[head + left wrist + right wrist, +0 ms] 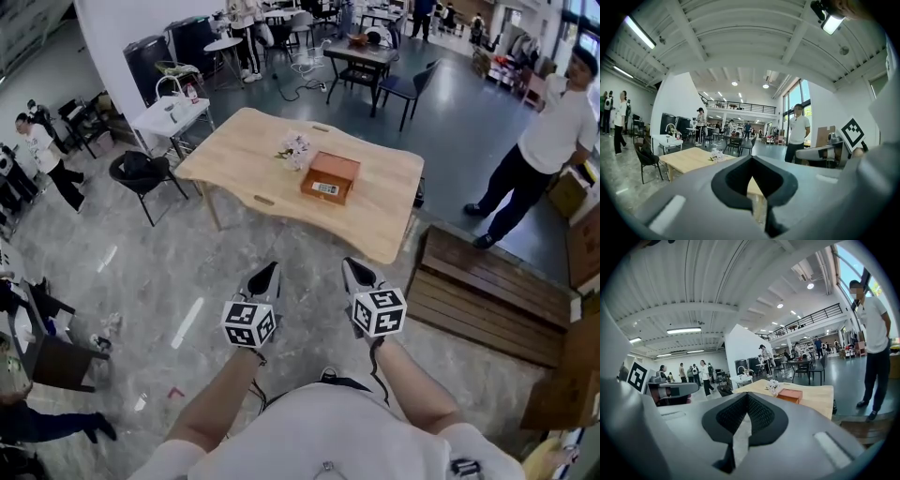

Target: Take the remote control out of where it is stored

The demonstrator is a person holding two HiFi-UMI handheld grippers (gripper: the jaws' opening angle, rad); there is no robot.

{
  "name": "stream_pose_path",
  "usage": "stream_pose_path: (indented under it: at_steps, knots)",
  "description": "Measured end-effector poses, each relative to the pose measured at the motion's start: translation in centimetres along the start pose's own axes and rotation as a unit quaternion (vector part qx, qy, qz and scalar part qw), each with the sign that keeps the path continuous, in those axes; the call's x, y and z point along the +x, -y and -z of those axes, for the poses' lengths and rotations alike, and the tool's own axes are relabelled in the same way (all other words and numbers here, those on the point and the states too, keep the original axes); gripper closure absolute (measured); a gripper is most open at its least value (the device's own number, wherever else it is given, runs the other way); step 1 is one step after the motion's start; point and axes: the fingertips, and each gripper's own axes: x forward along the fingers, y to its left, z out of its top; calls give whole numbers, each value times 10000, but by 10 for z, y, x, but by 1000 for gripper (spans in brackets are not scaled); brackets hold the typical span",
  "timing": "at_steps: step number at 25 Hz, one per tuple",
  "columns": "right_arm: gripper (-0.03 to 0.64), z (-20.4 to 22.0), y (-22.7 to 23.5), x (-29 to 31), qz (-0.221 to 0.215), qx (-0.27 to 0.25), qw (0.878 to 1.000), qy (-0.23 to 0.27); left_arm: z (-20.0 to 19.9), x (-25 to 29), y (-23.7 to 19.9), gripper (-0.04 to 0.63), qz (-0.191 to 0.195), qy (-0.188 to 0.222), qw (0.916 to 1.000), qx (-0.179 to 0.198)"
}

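An orange-brown box (330, 176) lies on the light wooden table (375, 220) well ahead of me, and it also shows in the right gripper view as the box (789, 395). A small pale and dark item (325, 188) rests at its near side; I cannot tell if it is the remote control. A small bunch of white flowers (296, 148) stands just left of the box. My left gripper (271, 268) and right gripper (350, 265) hang side by side over the floor, short of the table. Each has its jaws together with nothing between them.
A person in a white shirt (548, 141) stands to the right of the table. A dark wooden slatted platform (487, 291) lies at the right. A black chair (141, 173) and a small white table (169, 114) stand to the left. Cardboard boxes (562, 394) sit at the far right.
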Motion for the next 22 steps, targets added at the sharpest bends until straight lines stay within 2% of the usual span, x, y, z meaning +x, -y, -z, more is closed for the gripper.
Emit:
stream_pose_path:
  at_steps: [7, 15, 22]
  knots:
    - [589, -23, 41, 36, -183, 77, 9998, 67, -14, 48, -4, 595, -207, 31, 9997, 99]
    - [589, -13, 61, 83, -316, 282, 9991, -92, -11, 83, -29, 595, -366, -50, 9993, 80]
    - [589, -21, 86, 136, -186, 328, 9992, -147, -11, 142, -65, 595, -180, -101, 9998, -57]
